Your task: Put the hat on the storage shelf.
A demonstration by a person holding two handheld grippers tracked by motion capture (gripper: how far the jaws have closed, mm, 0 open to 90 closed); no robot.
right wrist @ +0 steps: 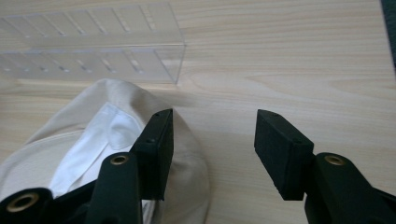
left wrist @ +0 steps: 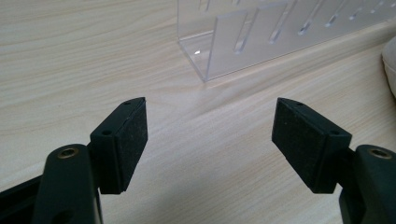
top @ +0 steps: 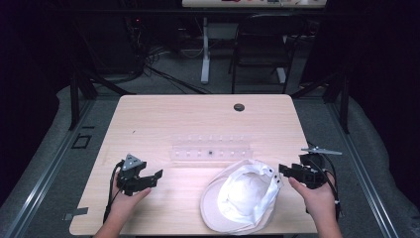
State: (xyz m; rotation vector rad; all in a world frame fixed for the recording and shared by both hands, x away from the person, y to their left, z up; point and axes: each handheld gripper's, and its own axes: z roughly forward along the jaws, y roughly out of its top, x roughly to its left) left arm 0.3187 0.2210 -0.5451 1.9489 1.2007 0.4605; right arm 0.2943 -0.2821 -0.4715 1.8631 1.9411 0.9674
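A cream cap [top: 242, 196] lies upside down on the wooden table [top: 163, 119], near the front right, with its white lining facing up. My right gripper [top: 286, 173] is at the cap's right edge, open. In the right gripper view this gripper [right wrist: 215, 135] has one jaw above the cap's [right wrist: 84, 140] cloth and the other over bare wood, with nothing pressed between them. My left gripper [top: 152, 181] rests at the front left, pointing right. It [left wrist: 210, 126] stands open over bare table.
A clear plastic rack [top: 210, 148] with slots lies across the table's middle, just behind the cap; it is also ahead of the left gripper, the rack [left wrist: 261, 42], and of the right, the rack [right wrist: 93, 46]. A cable hole [top: 239, 107] sits at the far edge. A chair [top: 260, 44] stands beyond the table.
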